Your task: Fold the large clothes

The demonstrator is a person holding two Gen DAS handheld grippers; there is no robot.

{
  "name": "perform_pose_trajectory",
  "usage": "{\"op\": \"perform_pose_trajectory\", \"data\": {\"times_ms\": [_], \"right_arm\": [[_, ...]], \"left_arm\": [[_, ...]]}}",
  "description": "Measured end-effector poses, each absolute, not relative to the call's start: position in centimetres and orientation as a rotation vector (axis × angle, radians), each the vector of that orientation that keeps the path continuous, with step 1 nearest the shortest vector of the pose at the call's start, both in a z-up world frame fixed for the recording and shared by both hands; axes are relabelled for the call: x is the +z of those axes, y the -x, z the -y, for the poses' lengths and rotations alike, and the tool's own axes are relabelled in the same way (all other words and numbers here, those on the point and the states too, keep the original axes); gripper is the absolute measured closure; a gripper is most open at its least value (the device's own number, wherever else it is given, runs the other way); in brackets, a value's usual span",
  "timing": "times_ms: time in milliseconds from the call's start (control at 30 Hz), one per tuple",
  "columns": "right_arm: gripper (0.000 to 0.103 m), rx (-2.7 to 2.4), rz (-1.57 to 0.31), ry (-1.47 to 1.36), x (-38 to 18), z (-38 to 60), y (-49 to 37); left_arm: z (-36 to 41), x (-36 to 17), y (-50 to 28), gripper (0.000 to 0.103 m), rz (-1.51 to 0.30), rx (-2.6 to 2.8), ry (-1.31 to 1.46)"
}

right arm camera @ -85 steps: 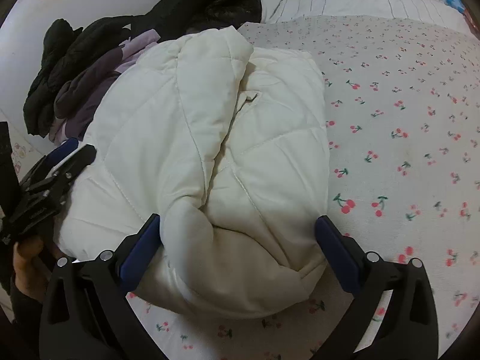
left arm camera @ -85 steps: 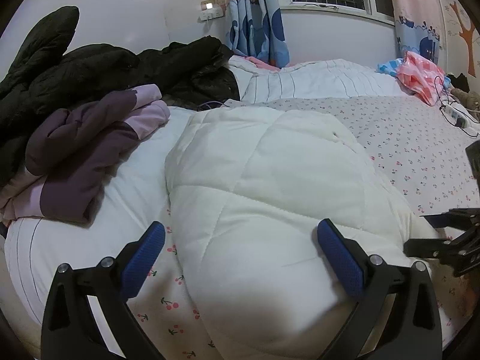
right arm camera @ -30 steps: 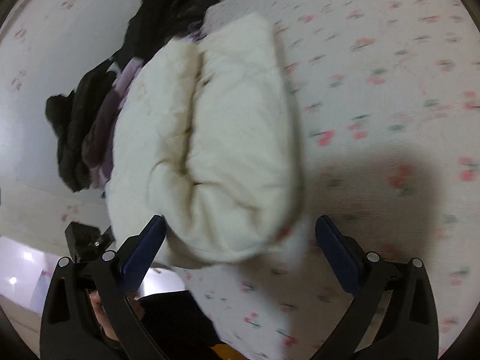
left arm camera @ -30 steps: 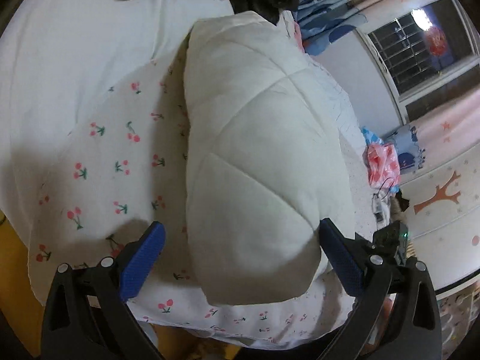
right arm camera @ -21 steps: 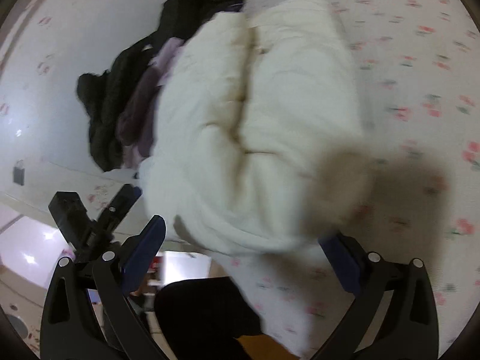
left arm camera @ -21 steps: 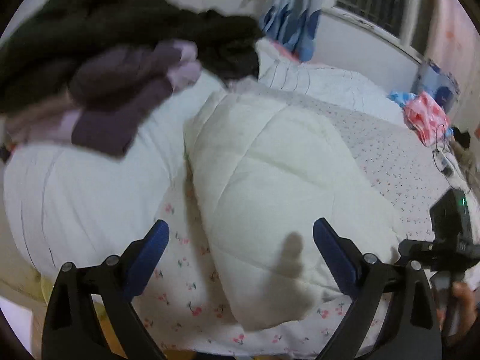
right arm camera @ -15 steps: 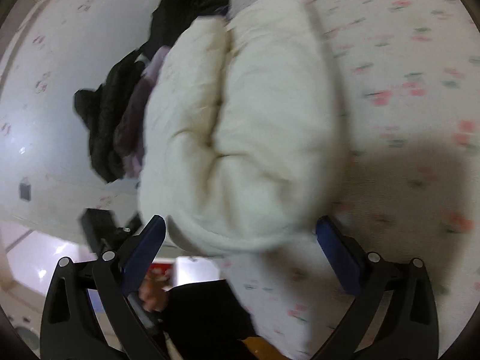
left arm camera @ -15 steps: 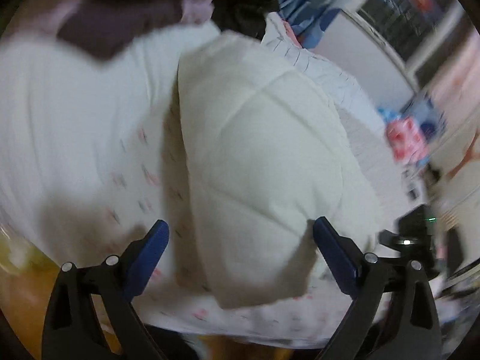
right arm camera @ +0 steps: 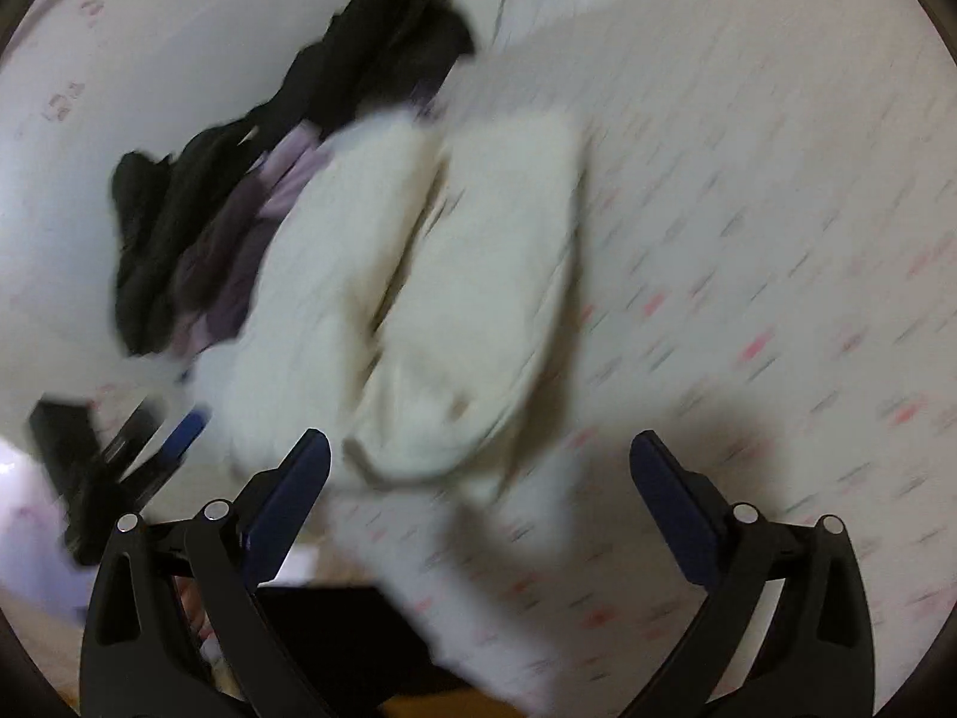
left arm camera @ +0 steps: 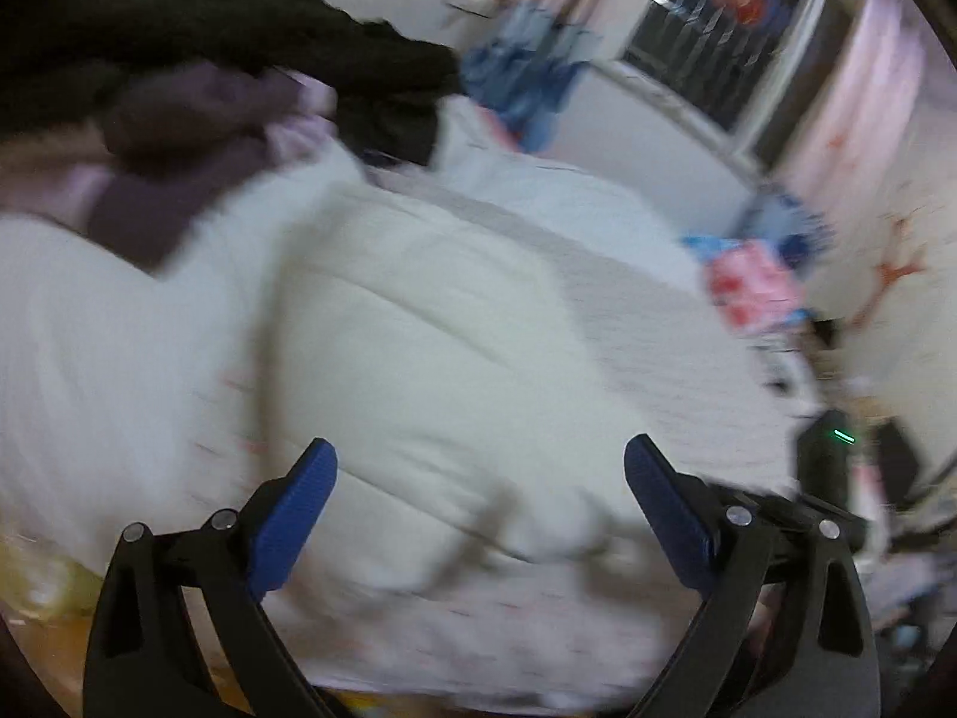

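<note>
A cream quilted jacket (left arm camera: pixel 430 347) lies folded into a thick bundle on the cherry-print bedsheet (left arm camera: pixel 658 335). My left gripper (left arm camera: pixel 478 478) hangs above its near end, jaws wide open, nothing between the blue pads. In the right wrist view the same jacket (right arm camera: pixel 430 299) lies ahead and left of my right gripper (right arm camera: pixel 478 466), which is also open and holds nothing. The left gripper (right arm camera: pixel 149 455) shows at the lower left of that view. Both views are blurred by motion.
A heap of dark and purple clothes (left arm camera: pixel 197 90) sits at the bed's far left, seen again as the pile (right arm camera: pixel 239 191) beside the wall. A pink bag (left arm camera: pixel 753 287) lies at the right. A window (left arm camera: pixel 718 30) and curtains stand behind. The bed's front edge (right arm camera: pixel 478 646) is close.
Both grippers have drawn back and risen from the folded jacket, which now looks smaller and farther off. The left camera has rolled, bringing the clothes heap and window into view. The jaws stay open.
</note>
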State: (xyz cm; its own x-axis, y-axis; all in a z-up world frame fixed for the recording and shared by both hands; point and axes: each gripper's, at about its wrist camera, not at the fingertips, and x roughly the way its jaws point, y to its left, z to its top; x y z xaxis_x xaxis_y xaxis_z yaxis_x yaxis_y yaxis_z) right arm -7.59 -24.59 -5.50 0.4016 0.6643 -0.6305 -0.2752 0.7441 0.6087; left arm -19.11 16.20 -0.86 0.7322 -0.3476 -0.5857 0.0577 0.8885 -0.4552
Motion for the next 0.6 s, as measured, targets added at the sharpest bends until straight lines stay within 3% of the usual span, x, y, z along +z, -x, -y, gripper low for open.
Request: {"op": "perform_pose_trajectory", "data": {"times_ms": [100, 200, 433, 500, 600], "right_arm": [[0.006, 0.723, -1.000, -0.572, -5.5, 24.8, 6.3], [0.006, 0.873, -1.099, -0.602, -6.4, 20.7, 5.6], [0.006, 0.899, -1.107, -0.387, -6.0, 15.9, 8.1], [0.006, 0.776, -1.075, -0.414, -6.1, 18.2, 8.1], [0.006, 0.623, -0.881, -0.429, -3.3, 21.1, 9.5]], "left_arm": [[-14.7, -2.7, 19.4, 0.010, -0.783, -0.354, 0.546], [-14.4, -3.9, 18.6, 0.010, -0.820, -0.318, 0.483], [-15.9, -2.2, 18.5, 0.010, -0.850, -0.164, 0.320], [-15.5, -0.8, 20.0, 0.010, -0.834, -0.216, 0.300], [-15.8, 1.3, 20.9, 0.009, -0.720, -0.170, 0.220]]}}
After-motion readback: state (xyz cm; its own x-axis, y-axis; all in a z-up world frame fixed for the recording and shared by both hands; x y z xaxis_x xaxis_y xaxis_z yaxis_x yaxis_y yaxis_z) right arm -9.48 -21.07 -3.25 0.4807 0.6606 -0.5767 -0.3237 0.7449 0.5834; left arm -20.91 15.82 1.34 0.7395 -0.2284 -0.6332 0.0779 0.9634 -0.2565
